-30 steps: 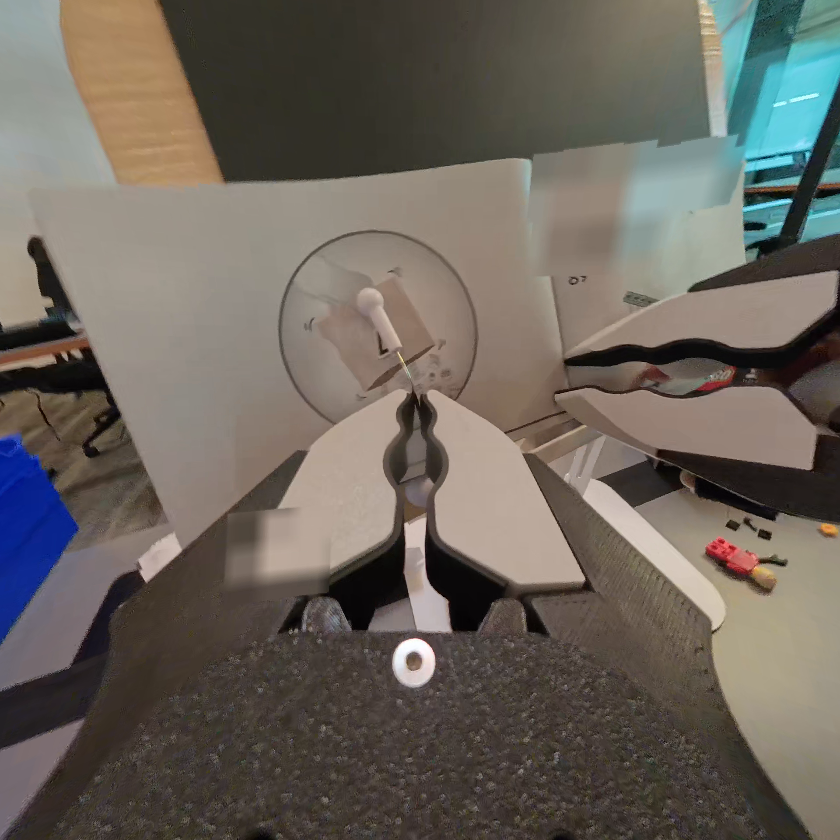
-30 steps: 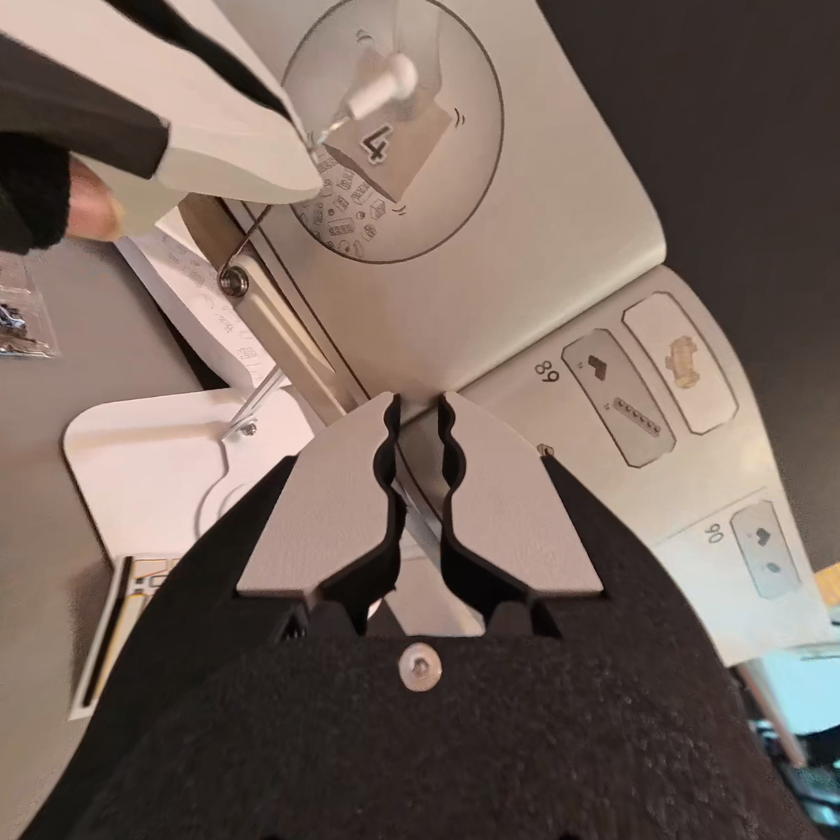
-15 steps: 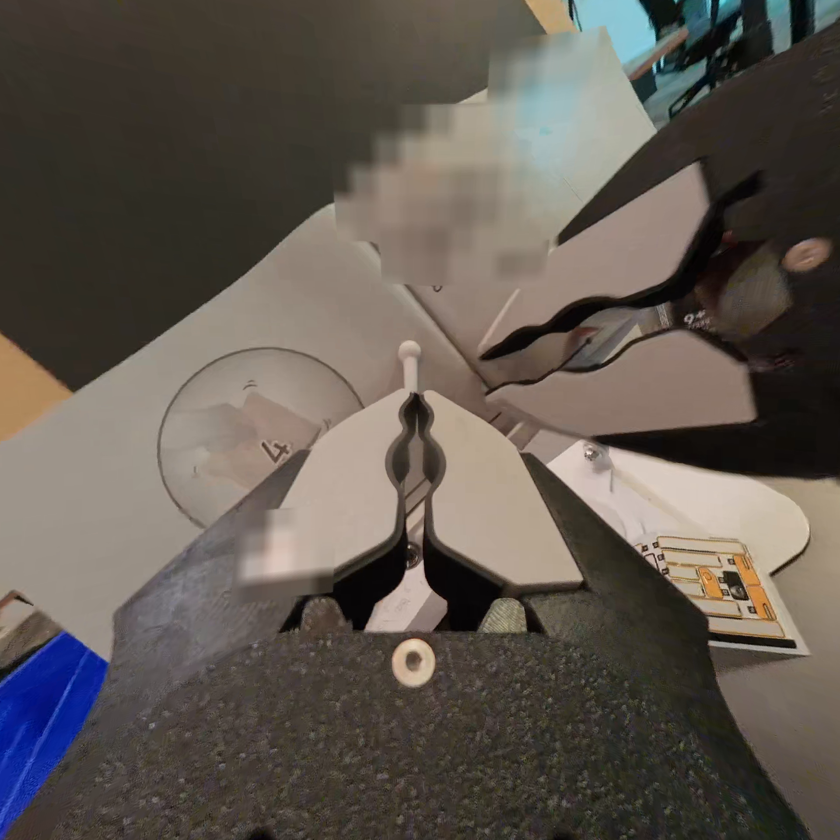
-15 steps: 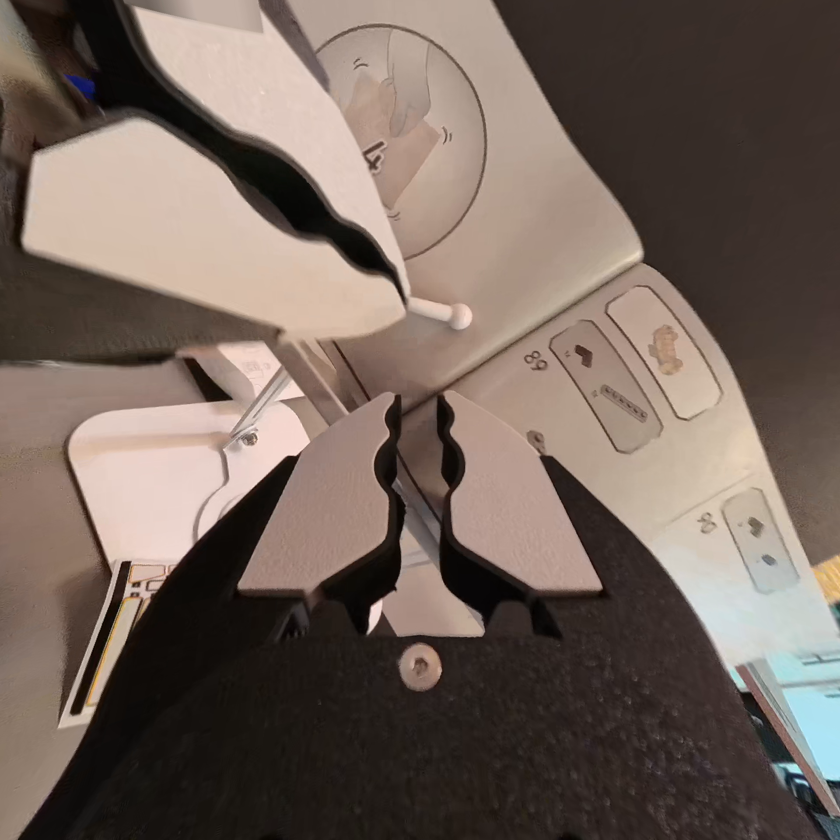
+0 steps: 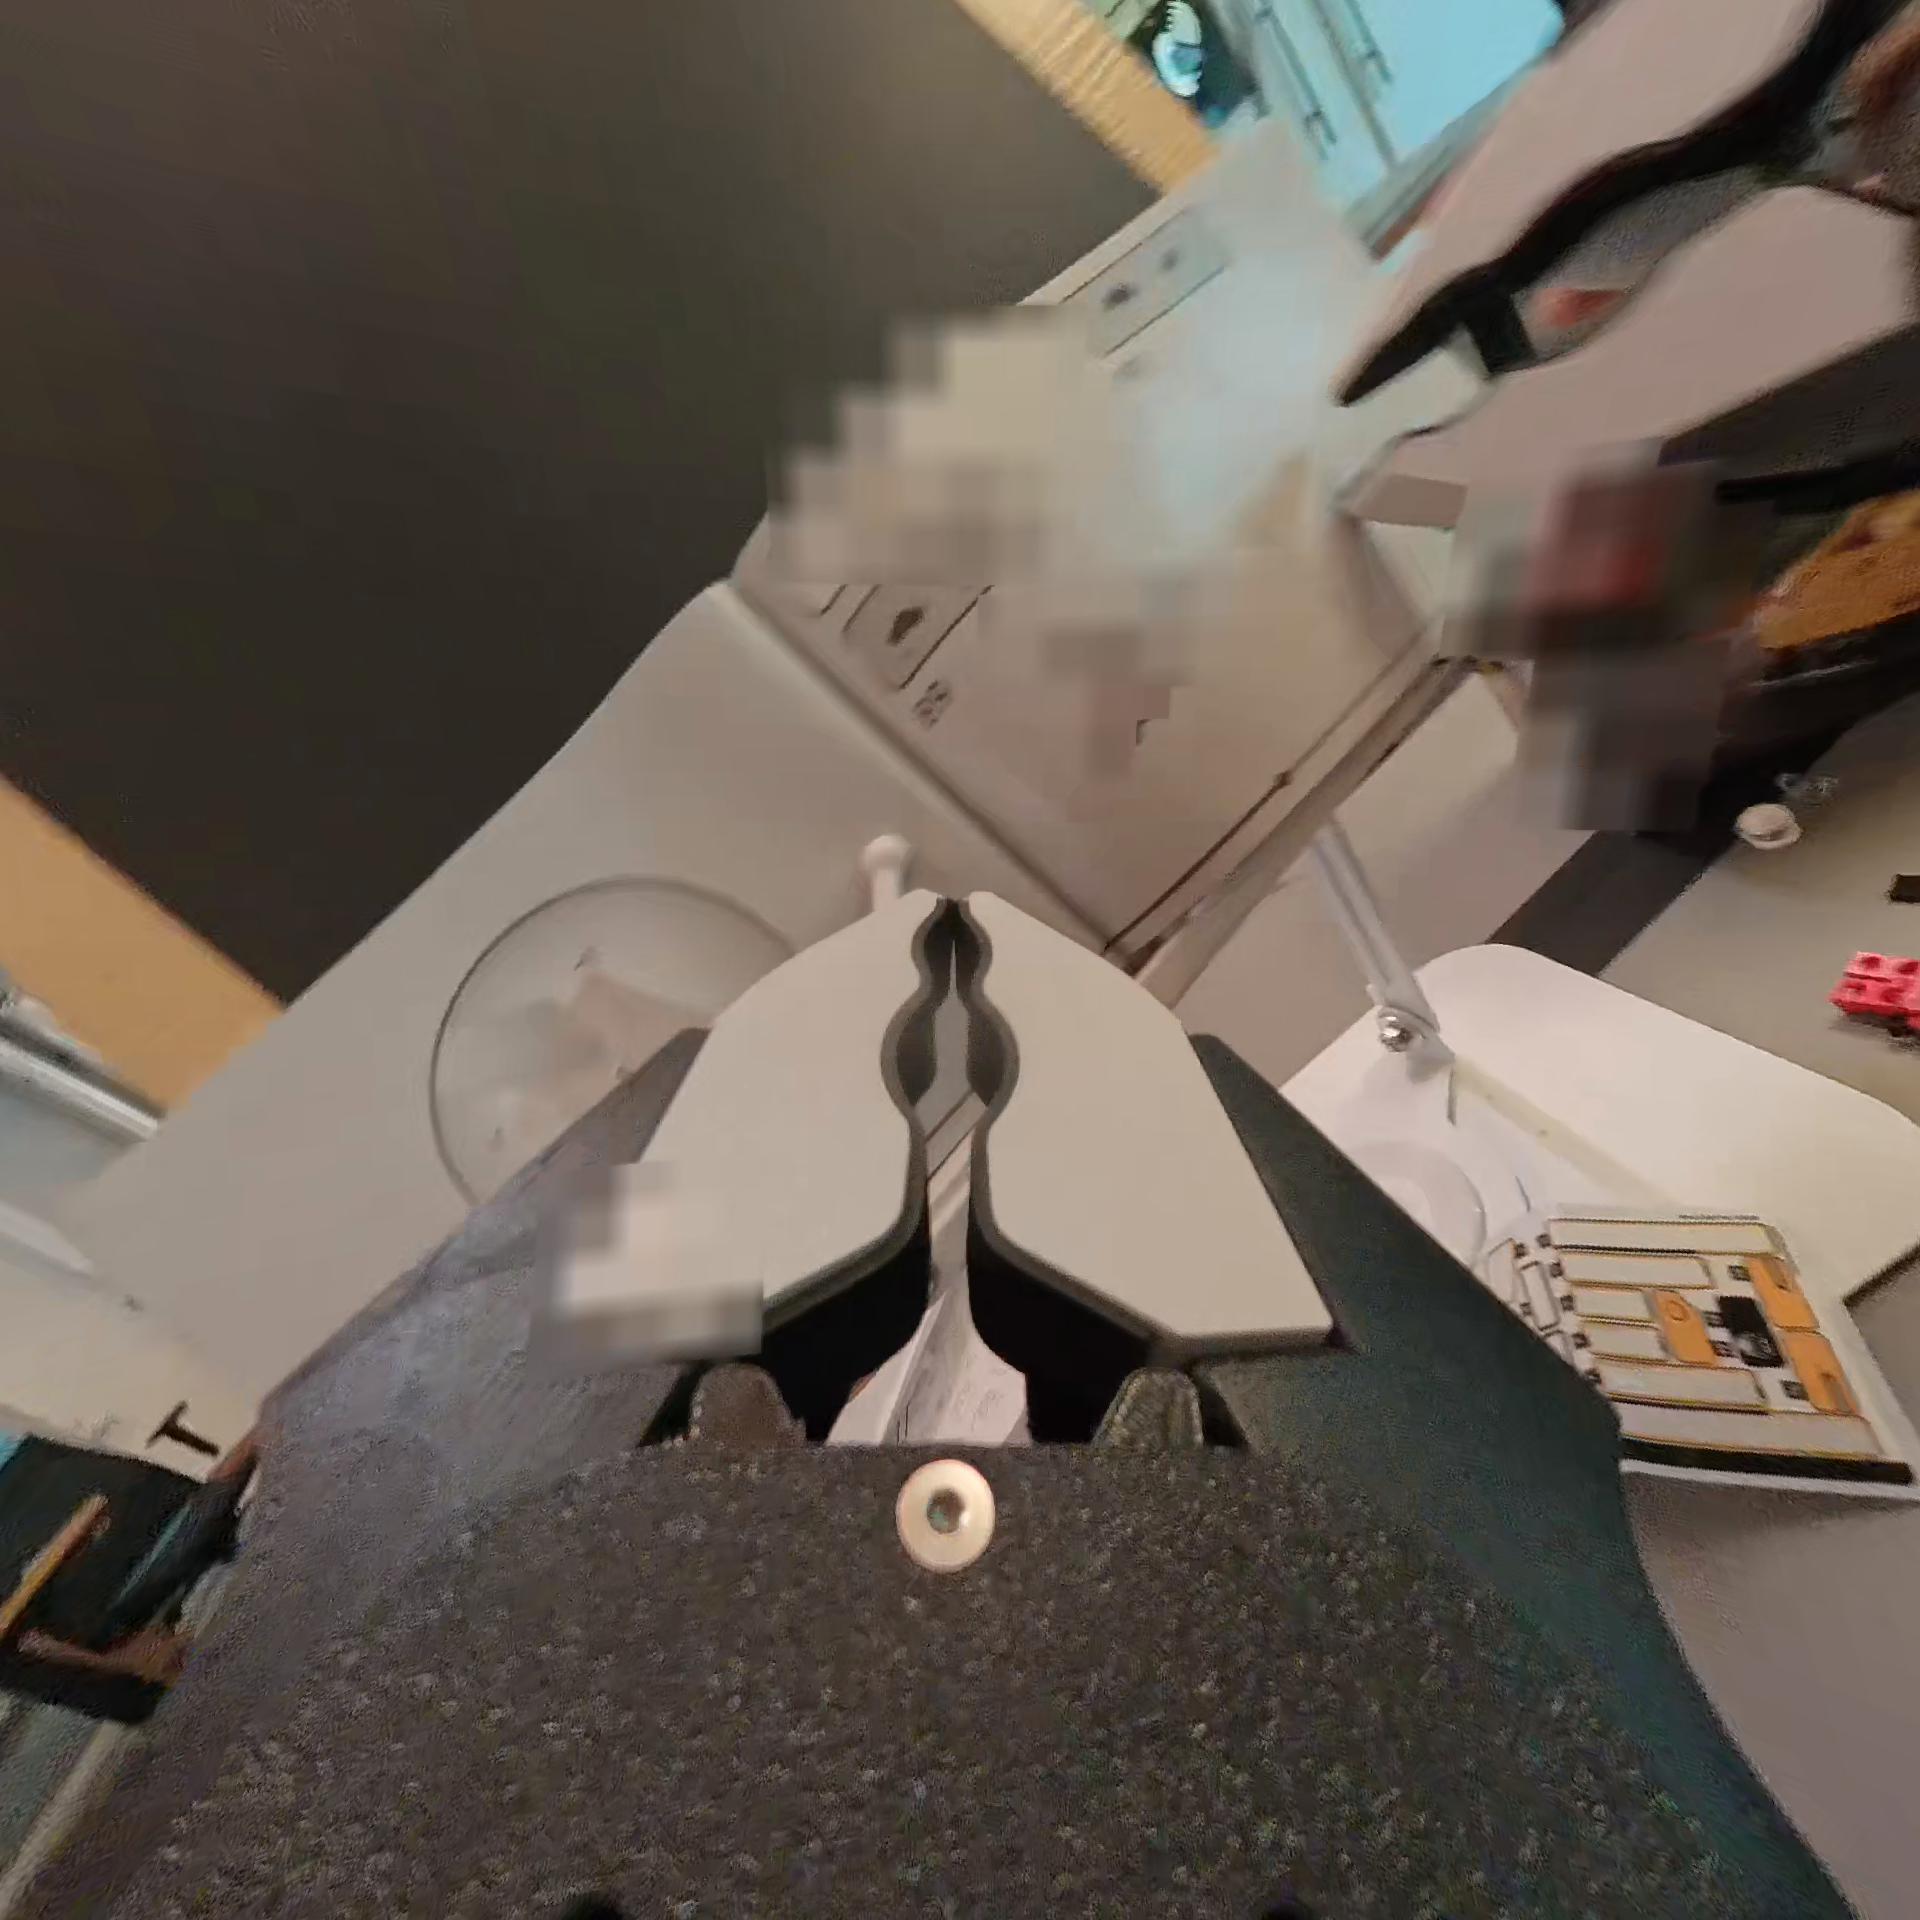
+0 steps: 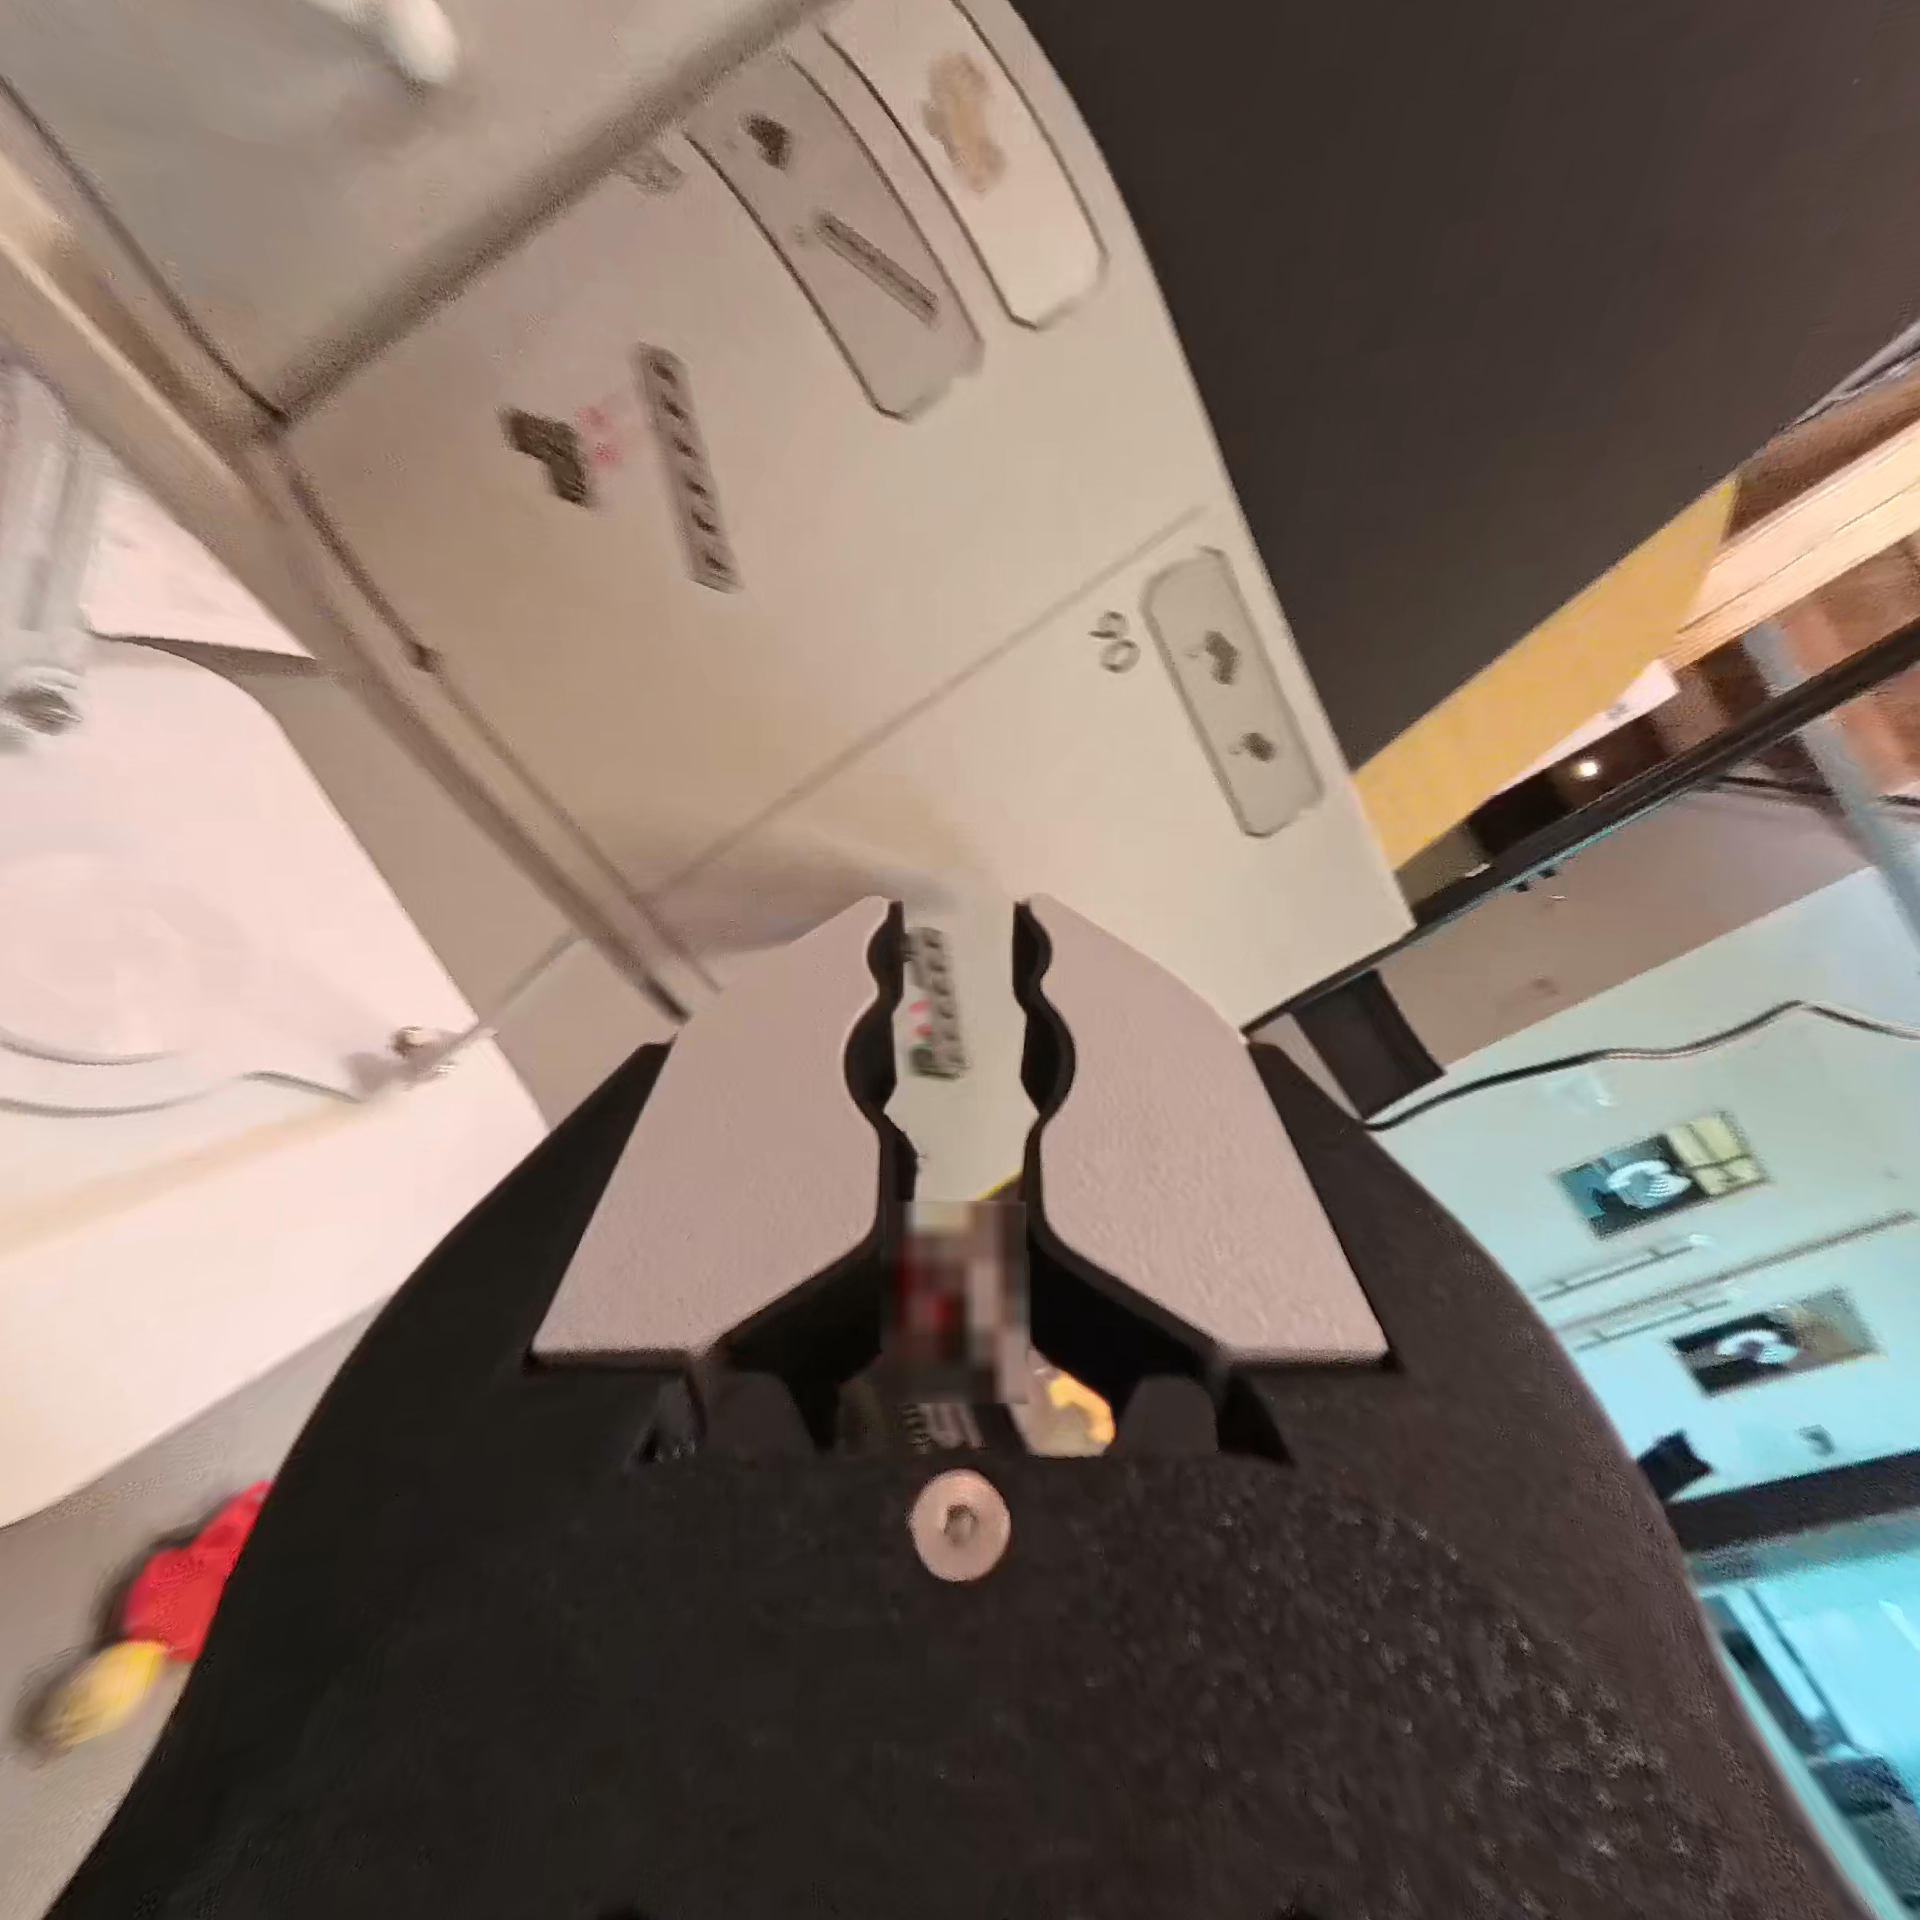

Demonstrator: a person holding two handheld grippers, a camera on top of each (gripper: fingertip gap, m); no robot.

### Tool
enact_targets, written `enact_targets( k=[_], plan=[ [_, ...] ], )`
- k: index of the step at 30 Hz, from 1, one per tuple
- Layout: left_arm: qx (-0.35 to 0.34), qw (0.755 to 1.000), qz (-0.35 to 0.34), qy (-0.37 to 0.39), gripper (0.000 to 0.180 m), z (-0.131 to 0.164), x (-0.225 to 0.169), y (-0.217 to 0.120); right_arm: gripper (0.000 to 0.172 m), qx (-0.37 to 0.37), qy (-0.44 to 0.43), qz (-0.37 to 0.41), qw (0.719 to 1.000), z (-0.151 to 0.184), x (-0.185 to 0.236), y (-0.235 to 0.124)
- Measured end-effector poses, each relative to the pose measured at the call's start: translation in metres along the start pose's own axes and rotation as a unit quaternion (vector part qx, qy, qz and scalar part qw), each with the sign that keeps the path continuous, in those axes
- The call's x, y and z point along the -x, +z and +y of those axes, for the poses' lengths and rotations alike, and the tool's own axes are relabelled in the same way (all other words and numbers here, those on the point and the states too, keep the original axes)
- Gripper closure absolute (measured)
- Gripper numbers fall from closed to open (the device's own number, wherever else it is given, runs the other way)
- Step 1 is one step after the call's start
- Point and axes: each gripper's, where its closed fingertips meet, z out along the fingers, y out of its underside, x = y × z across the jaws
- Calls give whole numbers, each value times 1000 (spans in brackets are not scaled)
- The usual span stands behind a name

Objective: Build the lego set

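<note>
Left wrist view shows a dark panel (image 5: pixel 416 416) filling the space behind an open booklet (image 5: pixel 727 831) of picture instructions, which leans on a stand; the stand's white base (image 5: pixel 1558 1091) lies below and to the right of the booklet, with a thin metal rod (image 5: pixel 1361 935) running from it up to the booklet's lower edge; a printed card with orange panels (image 5: pixel 1714 1340) lies on the near end of that base. The left gripper (image 5: pixel 951 914) hangs in front of the booklet's left page, its jaws closed tip to tip; the right gripper (image 5: pixel 1455 343), blurred, hangs before the right page. From its own view, the right gripper (image 6: pixel 956 914) keeps a narrow gap between its jaws; a curled leaf of the booklet (image 6: pixel 727 623) shows through that gap, and neither pad presses on it. A red brick (image 5: pixel 1881 997) lies on the table, well to the right of the booklet; a white pin (image 5: pixel 883 857) with a ball head juts out beside the left gripper's closed tips, just in front of the booklet's fold, its stem hidden behind one finger.
</note>
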Motion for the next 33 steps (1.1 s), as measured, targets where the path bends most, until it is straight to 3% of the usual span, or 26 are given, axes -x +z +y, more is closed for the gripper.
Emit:
enact_targets(
  k=[5, 8, 12, 14, 17, 22, 23, 25, 26, 30, 33],
  plan=[
    [2, 997, 76, 9, 179, -19, -37, 17, 149, -1, -2, 3, 1000, 7, -27, 16],
    [42, 994, 98, 23, 176, -14, -52, 38, 148, -1, 17, 9, 1000, 1, -37, 17],
    [86, 991, 103, -16, 179, -5, -53, 58, 147, -17, 114, 1, 993, 5, -49, 10],
    [87, 990, 108, -21, 180, -6, -54, 61, 136, -6, 175, -19, 984, 22, -51, 8],
    [89, 991, 102, -3, 180, -6, -57, 62, 111, 0, 277, -58, 959, 47, -56, 8],
    [96, 989, 112, 14, 180, -10, -68, 64, 81, 37, 386, -268, 882, 50, -16, 24],
    [98, 989, 113, 16, 180, -10, -68, 64, 83, 46, 395, -294, 869, 50, -10, 28],
    [102, 988, 117, 18, 180, -9, -67, 64, 113, 32, 400, -364, 841, 40, 5, 25],
    [102, 987, 120, 19, 180, -9, -66, 63, 116, 26, 408, -368, 835, 36, 7, 24],
    [98, 985, 138, 21, 180, -6, -67, 60, 127, 14, 418, -355, 836, 35, 8, 13],
    [96, 985, 146, 13, 179, -8, -68, 59, 127, 16, 417, -338, 844, 34, 9, 9]
  ],
)
